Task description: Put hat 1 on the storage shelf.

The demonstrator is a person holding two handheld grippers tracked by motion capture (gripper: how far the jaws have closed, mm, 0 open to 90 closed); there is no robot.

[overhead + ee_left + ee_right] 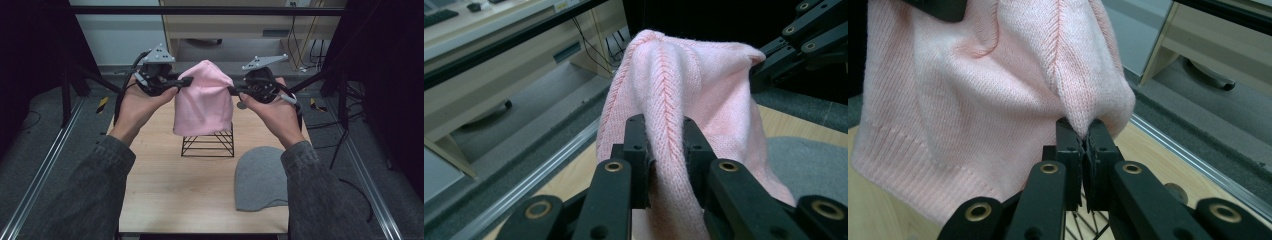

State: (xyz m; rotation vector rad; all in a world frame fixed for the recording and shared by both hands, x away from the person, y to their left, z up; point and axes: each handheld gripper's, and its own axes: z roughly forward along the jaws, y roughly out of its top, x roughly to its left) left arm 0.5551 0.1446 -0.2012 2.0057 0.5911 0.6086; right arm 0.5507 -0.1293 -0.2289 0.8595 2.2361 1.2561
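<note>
A pink knitted hat (203, 97) hangs in the air above a black wire stand (208, 143) on the wooden table (165, 190). My left gripper (184, 81) pinches the hat's left side, shut on a fold of knit (666, 145). My right gripper (233, 91) is shut on the hat's right side, its jaws closed tight on a small tuck of the pink hat (1087, 131). In the left gripper view the right gripper's black fingers (774, 62) show at the upper right, holding the far edge. The hat's lower ribbed hem (923, 170) hangs loose.
A grey knitted hat (261, 178) lies flat at the table's front right. Metal rails (45, 165) run along both sides of the table. A desk and cables (300, 40) stand beyond the far edge.
</note>
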